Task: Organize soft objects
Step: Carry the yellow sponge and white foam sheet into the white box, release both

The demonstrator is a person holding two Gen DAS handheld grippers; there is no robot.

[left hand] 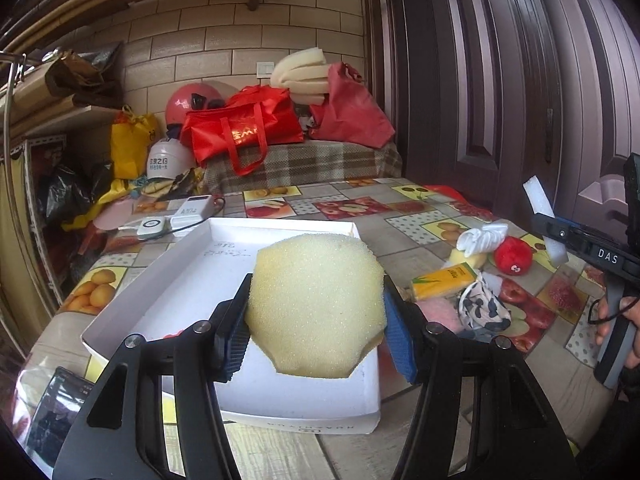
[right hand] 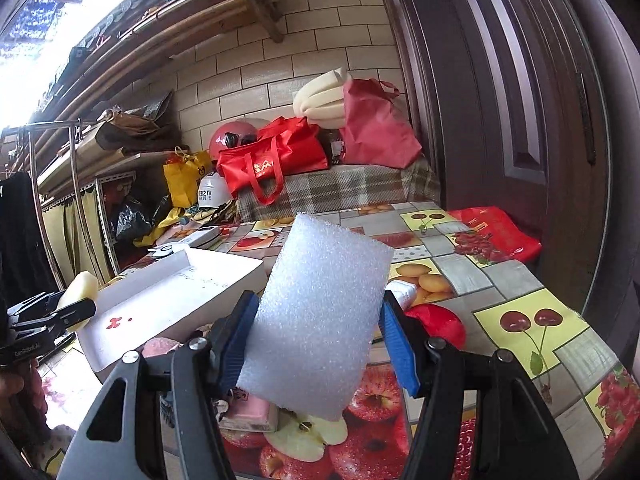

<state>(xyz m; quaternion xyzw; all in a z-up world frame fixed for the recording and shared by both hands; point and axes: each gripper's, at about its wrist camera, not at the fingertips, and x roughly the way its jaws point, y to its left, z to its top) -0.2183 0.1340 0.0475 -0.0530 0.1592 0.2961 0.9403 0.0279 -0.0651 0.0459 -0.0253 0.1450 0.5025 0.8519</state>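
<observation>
The left gripper (left hand: 316,320) squeezes a yellow sponge (left hand: 316,304) and holds it up over the near end of the white box (left hand: 192,264). The right gripper (right hand: 316,344) is clamped on a white foam block (right hand: 316,328), held in the air to the right of the box.

I think the next job is putting the sponge in the box. Lower it gently to the box floor, then let go, so it does not bounce out.

Right of the box lie a red plush toy (left hand: 513,255), a yellow pack (left hand: 444,280), a spotted cloth (left hand: 482,307) and a white cloth (left hand: 482,238). Behind the box sit white chargers (left hand: 192,210). Nothing blocks the box.
</observation>
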